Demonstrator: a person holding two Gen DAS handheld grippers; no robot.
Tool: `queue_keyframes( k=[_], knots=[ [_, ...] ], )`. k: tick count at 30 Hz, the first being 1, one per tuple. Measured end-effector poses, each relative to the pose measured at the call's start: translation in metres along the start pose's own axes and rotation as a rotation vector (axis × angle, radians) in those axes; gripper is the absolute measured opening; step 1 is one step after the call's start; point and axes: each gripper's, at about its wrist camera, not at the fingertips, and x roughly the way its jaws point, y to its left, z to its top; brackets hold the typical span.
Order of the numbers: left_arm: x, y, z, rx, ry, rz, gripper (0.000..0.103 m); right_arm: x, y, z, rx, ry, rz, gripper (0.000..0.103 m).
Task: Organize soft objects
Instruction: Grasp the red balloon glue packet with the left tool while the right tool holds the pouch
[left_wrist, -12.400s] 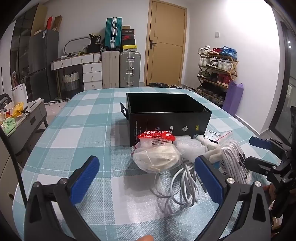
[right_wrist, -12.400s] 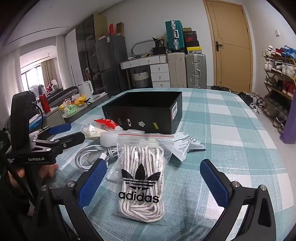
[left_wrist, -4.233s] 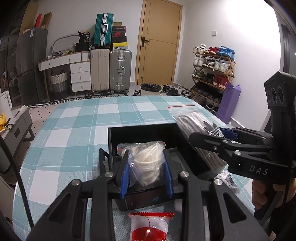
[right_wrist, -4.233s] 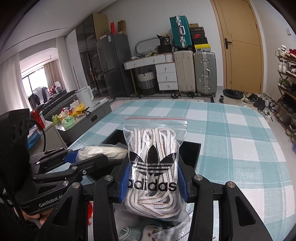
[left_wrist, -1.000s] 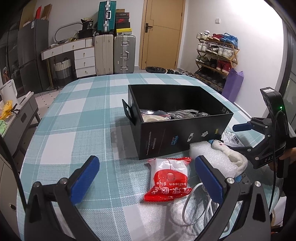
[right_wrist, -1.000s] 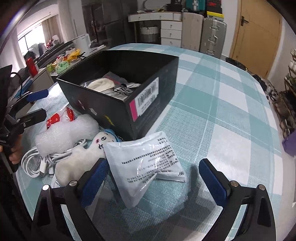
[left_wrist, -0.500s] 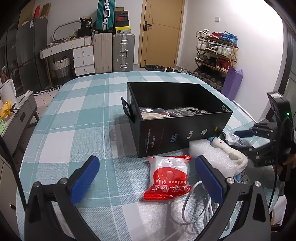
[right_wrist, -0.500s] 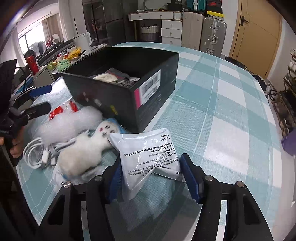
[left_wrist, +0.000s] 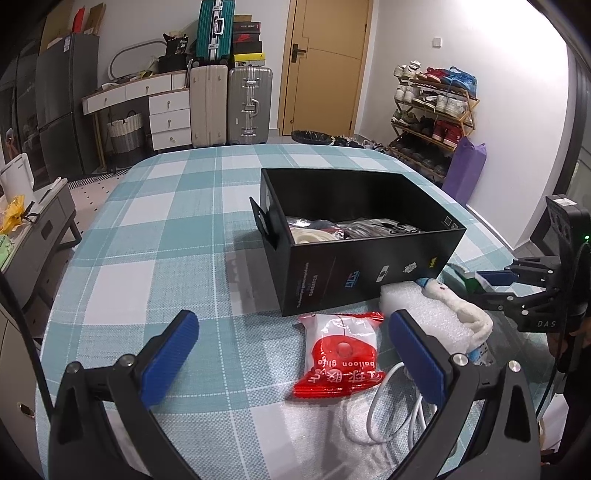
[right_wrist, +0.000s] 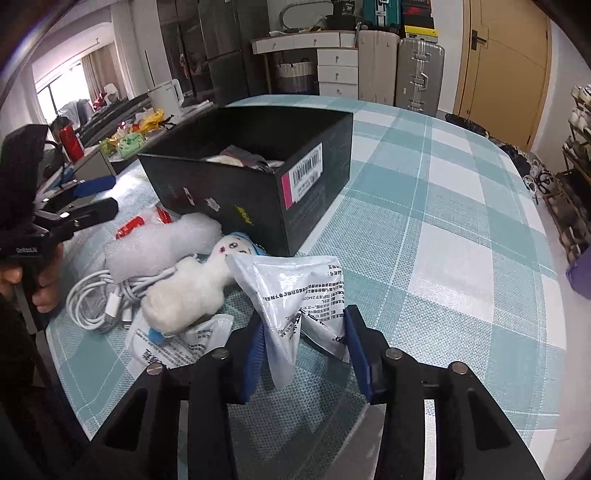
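Left gripper (left_wrist: 291, 350) hangs wide open, empty, over the red balloon-glue packet (left_wrist: 341, 360) lying just before the black box (right_wrist: 258, 184). Right gripper (right_wrist: 303, 343) is clamped on the white printed pouch (right_wrist: 295, 291), lifted off the table. Next, I'd say: carry it over the box wall and let go.

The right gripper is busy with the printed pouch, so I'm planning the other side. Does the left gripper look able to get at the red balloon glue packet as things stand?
Probably yes. The left gripper is open and holds nothing, and the red balloon glue packet lies flat just ahead between its fingers, nothing on top. The white cable touches its near corner and might snag.
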Motion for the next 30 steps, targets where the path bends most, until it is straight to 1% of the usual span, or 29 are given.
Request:
queue_keyframes(
  k=[3, 7, 11, 20, 22, 25, 27, 29, 30],
  knots=[
    [0.002, 0.001, 0.0, -0.002, 0.005, 0.014, 0.103, -0.007, 0.0, 0.001, 0.002, -0.027, 0.008, 0.041],
    [0.008, -0.002, -0.003, 0.011, 0.035, 0.028, 0.103, -0.015, -0.001, 0.003, 0.003, -0.059, 0.009, 0.041],
    [0.017, -0.005, -0.005, 0.015, 0.078, 0.067, 0.103, -0.021, -0.002, 0.006, 0.008, -0.083, 0.008, 0.041],
    [0.024, -0.013, -0.01, 0.044, 0.139, 0.019, 0.103, -0.022, -0.004, 0.007, 0.007, -0.09, 0.004, 0.042],
    [0.028, -0.013, -0.012, 0.042, 0.163, 0.027, 0.103, -0.023, -0.005, 0.007, 0.007, -0.092, 0.003, 0.041],
    [0.028, -0.013, -0.012, 0.034, 0.169, 0.027, 0.102, -0.024, -0.004, 0.007, 0.005, -0.097, 0.003, 0.041],
    [0.028, -0.013, -0.012, 0.034, 0.168, 0.02, 0.096, -0.024, -0.004, 0.007, 0.005, -0.097, 0.003, 0.041],
    [0.028, -0.015, -0.013, 0.041, 0.172, 0.006, 0.086, -0.024, -0.005, 0.007, 0.007, -0.096, 0.001, 0.041],
    [0.028, -0.016, -0.014, 0.047, 0.178, -0.001, 0.084, -0.024, -0.005, 0.007, 0.006, -0.096, 0.001, 0.042]
  ],
)
